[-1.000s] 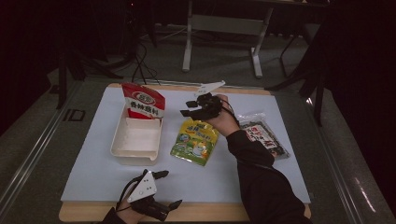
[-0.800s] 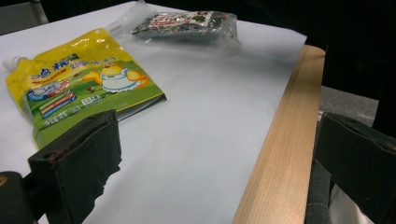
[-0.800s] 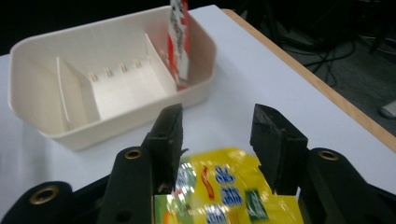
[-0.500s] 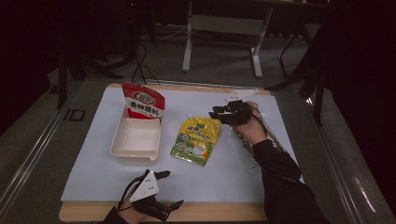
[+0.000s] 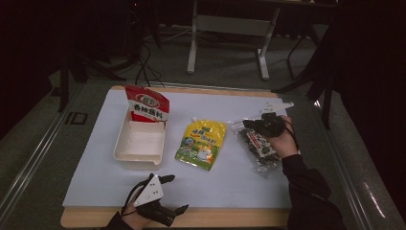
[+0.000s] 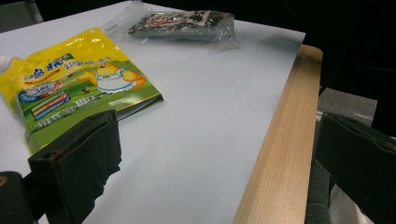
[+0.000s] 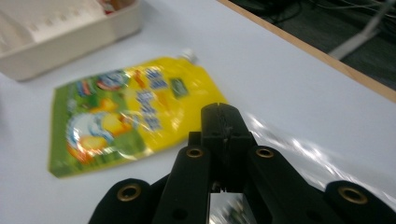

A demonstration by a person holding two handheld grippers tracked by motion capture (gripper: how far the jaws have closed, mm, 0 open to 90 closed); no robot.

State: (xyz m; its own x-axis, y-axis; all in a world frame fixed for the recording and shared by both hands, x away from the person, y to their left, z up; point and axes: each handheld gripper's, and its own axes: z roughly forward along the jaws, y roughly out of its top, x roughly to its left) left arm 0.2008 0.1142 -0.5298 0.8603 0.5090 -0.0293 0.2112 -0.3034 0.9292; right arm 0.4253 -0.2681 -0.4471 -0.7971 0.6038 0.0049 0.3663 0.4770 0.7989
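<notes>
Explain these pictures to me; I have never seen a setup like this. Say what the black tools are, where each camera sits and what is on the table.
A person holds a two-jaw gripper in each hand. One camera looks down from above; one rides on each gripper. On the white sheet lie a white tray with a red packet leaning in it, a yellow pouch and a clear bag of dark food. The left gripper rests open near the table's front edge, holding nothing. The right gripper, jaws together, is at the clear bag's far end; whether it pinches the bag is unclear.
</notes>
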